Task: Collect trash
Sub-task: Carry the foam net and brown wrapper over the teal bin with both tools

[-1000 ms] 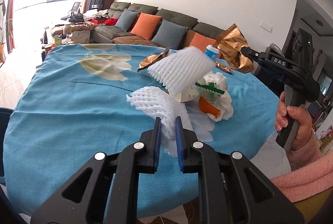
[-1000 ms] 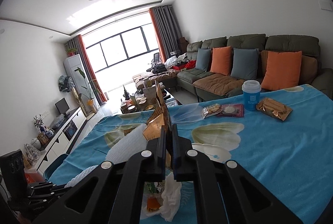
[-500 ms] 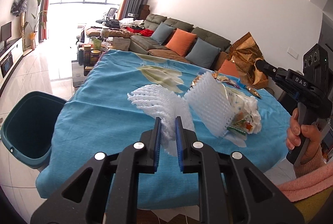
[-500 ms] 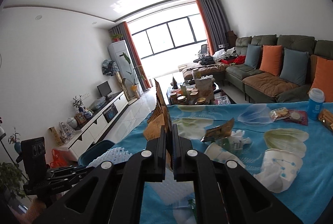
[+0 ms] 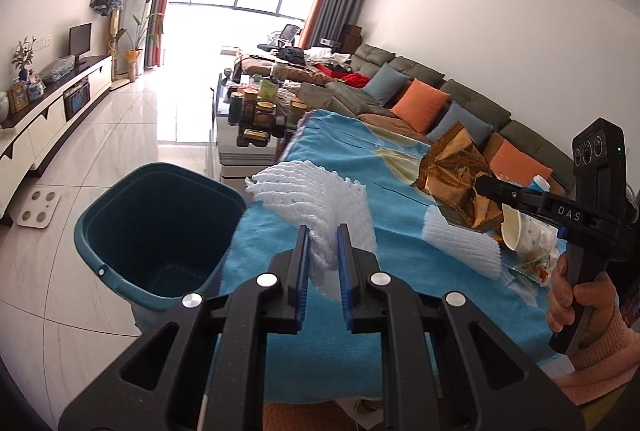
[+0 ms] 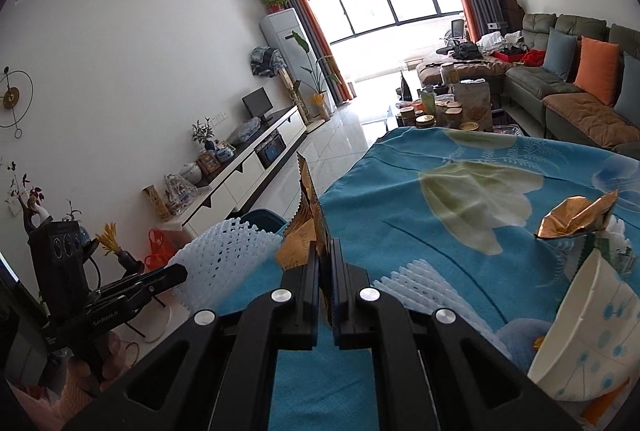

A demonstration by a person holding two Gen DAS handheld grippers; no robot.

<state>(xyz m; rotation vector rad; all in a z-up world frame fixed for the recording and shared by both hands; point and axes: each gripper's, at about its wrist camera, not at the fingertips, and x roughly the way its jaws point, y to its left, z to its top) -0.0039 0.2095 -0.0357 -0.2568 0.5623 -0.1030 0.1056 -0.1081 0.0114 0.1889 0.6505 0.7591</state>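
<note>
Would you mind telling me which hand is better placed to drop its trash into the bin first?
Left. Its foam net hangs right beside the teal bin, while the right gripper's gold wrapper is farther back over the table.

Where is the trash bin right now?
In the left wrist view the teal bin stands on the floor at lower left, just off the table's edge, left of the foam net held there.

Bin mostly hidden behind foam net, paper cup cropped
</note>
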